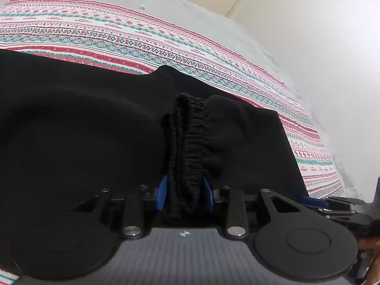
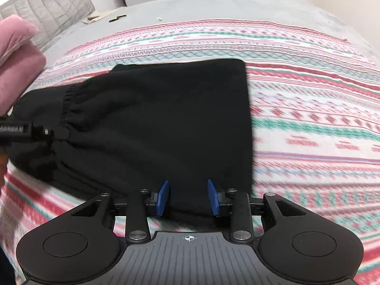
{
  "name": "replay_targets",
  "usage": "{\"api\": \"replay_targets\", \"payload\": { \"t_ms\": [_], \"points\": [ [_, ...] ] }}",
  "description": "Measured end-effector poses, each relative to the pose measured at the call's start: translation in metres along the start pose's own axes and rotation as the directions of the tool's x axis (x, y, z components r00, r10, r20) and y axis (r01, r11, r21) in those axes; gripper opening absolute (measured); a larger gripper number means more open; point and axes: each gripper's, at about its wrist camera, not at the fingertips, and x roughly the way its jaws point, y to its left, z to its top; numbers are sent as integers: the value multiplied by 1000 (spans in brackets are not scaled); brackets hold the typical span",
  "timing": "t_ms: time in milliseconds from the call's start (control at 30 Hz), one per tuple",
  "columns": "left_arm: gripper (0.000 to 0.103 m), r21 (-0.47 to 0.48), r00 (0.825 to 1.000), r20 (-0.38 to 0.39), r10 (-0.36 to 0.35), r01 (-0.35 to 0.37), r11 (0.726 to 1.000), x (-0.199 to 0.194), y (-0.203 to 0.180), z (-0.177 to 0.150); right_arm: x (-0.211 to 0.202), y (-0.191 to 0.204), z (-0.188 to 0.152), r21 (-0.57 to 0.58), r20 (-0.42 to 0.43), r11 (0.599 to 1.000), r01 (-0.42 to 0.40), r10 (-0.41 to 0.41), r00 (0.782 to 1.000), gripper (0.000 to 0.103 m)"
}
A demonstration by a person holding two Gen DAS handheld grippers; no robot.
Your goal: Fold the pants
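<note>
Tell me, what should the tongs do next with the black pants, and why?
Probably carry both pinched parts across together. The left tongs clamp the gathered waistband, and the right tongs hold the black pants at their near edge, so another fold over the striped blanket looks ready.

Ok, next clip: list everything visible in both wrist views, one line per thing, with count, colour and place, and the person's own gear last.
pants: one, black, partly folded on the patterned blanket, elastic waistband bunched in the left gripper
patterned blanket: one, red, teal and white stripes, spread over the bed under the pants
bed cover: one, grey, beyond the blanket
pink fabric: one piece, pink, far left of the right wrist view
headboard: one, grey quilted, far end of the bed
small dark object: one, on the grey cover; cannot tell what it is
left gripper: one, black with blue pads, closed on the waistband
right gripper: one, black with blue pads, black cloth between its pads
</note>
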Motion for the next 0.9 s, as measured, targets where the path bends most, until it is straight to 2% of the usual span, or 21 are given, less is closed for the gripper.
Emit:
{"api": "replay_targets", "payload": {
  "t_ms": [67, 200, 300, 333, 567, 667, 800, 900],
  "points": [
    [54, 1, 1000, 0, 2, -2, 1000, 3, 1, 2, -6, -6, -4, -34, 1, 999, 29, -29, 1000, 33],
    [54, -5, 1000, 4, -2, 2, 1000, 0, 2, 1, -22, -19, -7, -11, 21, 998, 65, -65, 998, 34],
    [55, -3, 1000, 8, -1, 1, 1000, 1, 3, -1, -29, -20, 13, 41, 107, 999, 32, -37, 994, 37],
    [55, -2, 1000, 9, -1, 1, 1000, -1, 3, -2, -27, -21, 21, 32, 93, 999, 29, -32, 995, 37],
    [59, 6, 1000, 13, -9, 9, 1000, -3, 3, -4, 37, -26, 89, 165, 74, 986, -25, 13, 997, 37],
    [60, 20, 1000, 14, -4, 4, 1000, -3, 1, -5, 71, -36, 102, 199, 43, 979, 42, -51, 998, 36],
    [60, 37, 1000, 11, 3, -3, 999, -2, -3, -4, 83, -36, 114, 186, 80, 978, 96, -113, 990, 33],
    [60, 30, 1000, 3, -3, 2, 1000, -1, -3, -2, 87, -30, 112, 146, 145, 977, 156, -177, 973, 33]
  ]
}}
